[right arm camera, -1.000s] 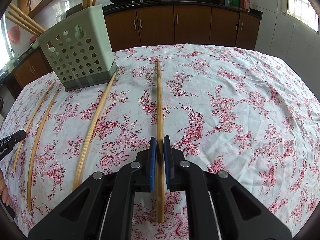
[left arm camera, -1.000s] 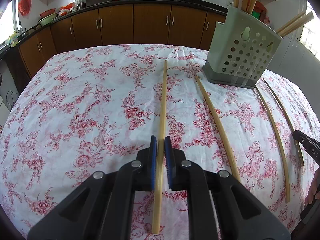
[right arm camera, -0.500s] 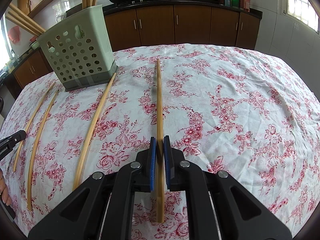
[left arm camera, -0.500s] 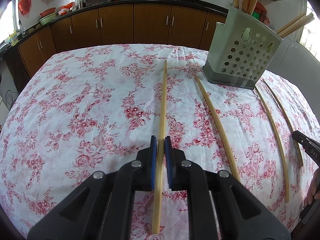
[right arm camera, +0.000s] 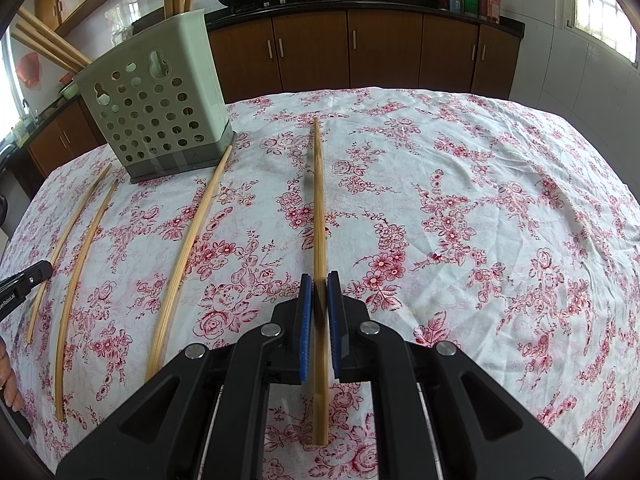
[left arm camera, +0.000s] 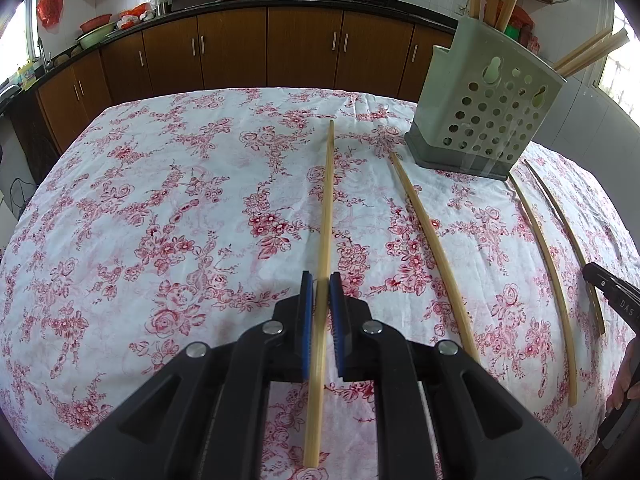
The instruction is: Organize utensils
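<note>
Table (left arm camera: 120,200): covered by a white cloth with red flowers; brown cabinets stand behind it.
Holder (left arm camera: 486,120): pale green, perforated, upright on a grey base at the far side of the table; chopsticks stand in it, some leaning out over its rim. In the right view it (right arm camera: 160,112) sits far left.
Left gripper (left arm camera: 320,292): black, blue pads, closed on a chopstick (left arm camera: 326,216) that runs away from the camera along the cloth.
Right gripper (right arm camera: 319,290): same build, clamped on its own chopstick (right arm camera: 319,200), which points toward the far edge.
Loose chopsticks: three lie on the cloth between the two grippers. One (right arm camera: 188,248) nearly touches the holder's base at its far end; two (right arm camera: 84,264) curve side by side further left in the right view.
</note>
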`<state>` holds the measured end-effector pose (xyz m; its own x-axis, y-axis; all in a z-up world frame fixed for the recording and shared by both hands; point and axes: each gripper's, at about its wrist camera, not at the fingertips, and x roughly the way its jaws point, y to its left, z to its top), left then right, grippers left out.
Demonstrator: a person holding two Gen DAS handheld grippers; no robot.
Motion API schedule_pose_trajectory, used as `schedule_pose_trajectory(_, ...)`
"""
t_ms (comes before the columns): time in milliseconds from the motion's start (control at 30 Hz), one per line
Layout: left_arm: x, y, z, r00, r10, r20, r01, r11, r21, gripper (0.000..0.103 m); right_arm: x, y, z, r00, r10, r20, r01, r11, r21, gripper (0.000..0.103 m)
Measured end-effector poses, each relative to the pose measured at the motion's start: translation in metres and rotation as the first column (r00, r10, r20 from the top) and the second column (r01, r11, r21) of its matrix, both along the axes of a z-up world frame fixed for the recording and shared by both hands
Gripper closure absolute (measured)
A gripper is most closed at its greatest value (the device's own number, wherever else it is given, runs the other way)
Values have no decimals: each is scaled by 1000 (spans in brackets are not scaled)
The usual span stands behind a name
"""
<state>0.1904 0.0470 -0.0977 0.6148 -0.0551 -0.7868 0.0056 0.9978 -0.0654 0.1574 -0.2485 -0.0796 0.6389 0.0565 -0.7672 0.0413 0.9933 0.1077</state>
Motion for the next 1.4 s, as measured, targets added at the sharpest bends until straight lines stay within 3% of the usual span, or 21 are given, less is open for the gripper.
schedule_pose_trajectory(100,-1,-1,1,1000,1,0,-1,1000,0,91,0,1,0,1000,-1,0,1,1000,5,94)
schedule_pose_trajectory(400,-18,-7,3,999,-42,-12,43,994,96,95,-11,-4,5,1000,0,2,0,999,47,95)
schedule_pose_trajectory(567,-28,-4,40,995,-53,81,45,994,97,95,-24,-7,46,991,-5,135,1,999,32,95)
schedule_pose_trajectory(733,-33,-4,95,976,-55,213,41,997,70,95,-33,-10,87,970,-11,245,3,1000,31,95)
schedule_pose_trajectory(867,-29,-5,125,960,-58,272,43,997,60,95,-33,-15,112,953,-14,304,5,1000,30,95)
schedule_pose_trajectory(1233,-31,-7,165,934,-92,346,94,996,11,95,-31,-8,153,915,15,402,-27,999,23,95)
schedule_pose_trajectory(1400,-42,-23,185,907,-138,399,149,989,3,95,-32,1,174,891,35,452,-59,997,39,95)
